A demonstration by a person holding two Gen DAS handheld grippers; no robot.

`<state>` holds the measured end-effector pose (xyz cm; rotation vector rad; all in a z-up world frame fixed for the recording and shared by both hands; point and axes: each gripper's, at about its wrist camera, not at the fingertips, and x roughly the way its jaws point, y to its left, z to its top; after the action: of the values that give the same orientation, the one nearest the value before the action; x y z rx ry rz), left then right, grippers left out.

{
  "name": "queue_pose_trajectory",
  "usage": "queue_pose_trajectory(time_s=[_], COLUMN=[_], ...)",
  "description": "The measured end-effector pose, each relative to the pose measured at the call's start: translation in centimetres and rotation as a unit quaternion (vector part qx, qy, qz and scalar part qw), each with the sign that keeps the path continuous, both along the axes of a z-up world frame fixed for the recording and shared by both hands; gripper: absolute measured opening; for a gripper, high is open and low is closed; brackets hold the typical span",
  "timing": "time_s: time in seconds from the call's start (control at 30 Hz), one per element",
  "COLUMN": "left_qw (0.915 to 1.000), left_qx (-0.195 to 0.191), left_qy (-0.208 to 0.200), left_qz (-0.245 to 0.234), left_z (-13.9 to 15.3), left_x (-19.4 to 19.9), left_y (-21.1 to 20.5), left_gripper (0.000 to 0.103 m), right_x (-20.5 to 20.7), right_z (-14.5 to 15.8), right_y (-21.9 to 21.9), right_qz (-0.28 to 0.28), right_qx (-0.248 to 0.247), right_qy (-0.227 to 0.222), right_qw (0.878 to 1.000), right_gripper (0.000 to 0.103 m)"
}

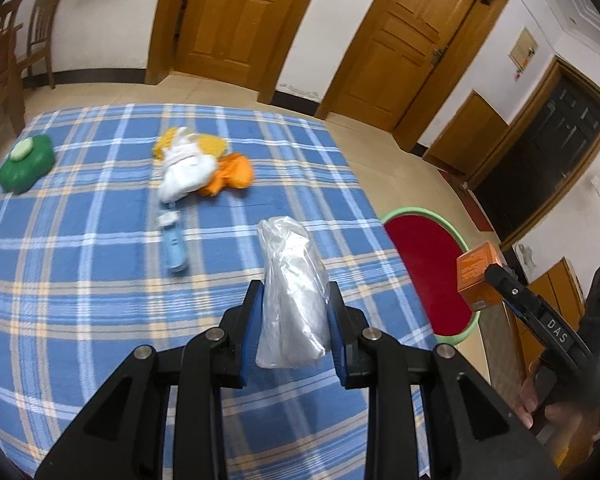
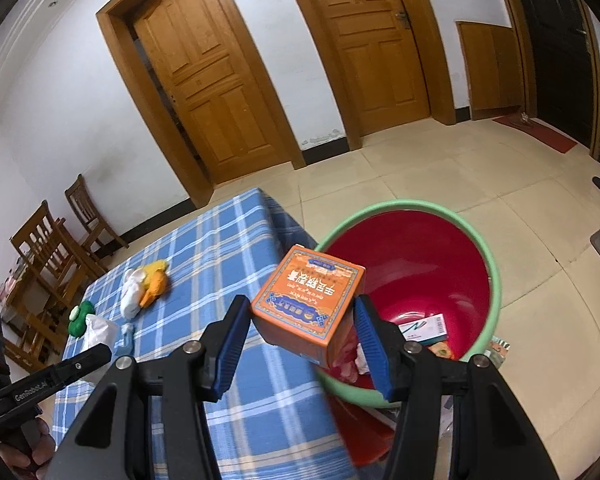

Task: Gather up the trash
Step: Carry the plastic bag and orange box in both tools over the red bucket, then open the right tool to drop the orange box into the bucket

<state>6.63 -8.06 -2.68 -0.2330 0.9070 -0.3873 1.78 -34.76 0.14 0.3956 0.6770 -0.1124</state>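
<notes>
Holding two items: our left gripper (image 1: 296, 316) clamps a crumpled plastic bag (image 1: 290, 288), light, soft, slippery, gripped across its bulk over the table (image 1: 80, 280). Our right gripper (image 2: 300, 340) clasps an orange box (image 2: 308, 300), light, stiff cardboard, held by opposite sides above the red bin (image 2: 420, 264).

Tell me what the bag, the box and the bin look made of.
Bag: thin clear plastic film, glossy, crinkled, with shiny highlights.
Box: likely printed cardboard, orange, with sharp folded edges and text.
Bin: probably moulded plastic, with a smooth red inside and green rim.
</notes>
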Motion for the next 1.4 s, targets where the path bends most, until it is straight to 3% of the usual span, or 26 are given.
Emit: queue_pose_trajectory(time_s=[0.77, 1.13, 1.4], left_qw=[0.9957, 0.9905, 0.9805], left_qx=[0.020, 0.032, 0.027], left_qy=[0.002, -0.001, 0.014], left_qz=[-0.090, -0.134, -0.194], left_z=[-0.9, -1.2, -2.7], left_x=[2.9, 2.9, 2.5], left_y=[-9.7, -14.0, -18.7], left_gripper=[0.030, 0.030, 0.030], right_x=[0.8, -0.8, -2.6], right_z=[-4.8, -4.3, -3.7], right_y=[-6.2, -8.1, -9.6], right_qz=[-0.053, -0.077, -0.099], right_qx=[0.021, 0.033, 0.041], right_qy=[0.042, 0.021, 0.004], right_qw=[0.998, 0.996, 0.994], right_gripper=[0.058, 0.061, 0.062])
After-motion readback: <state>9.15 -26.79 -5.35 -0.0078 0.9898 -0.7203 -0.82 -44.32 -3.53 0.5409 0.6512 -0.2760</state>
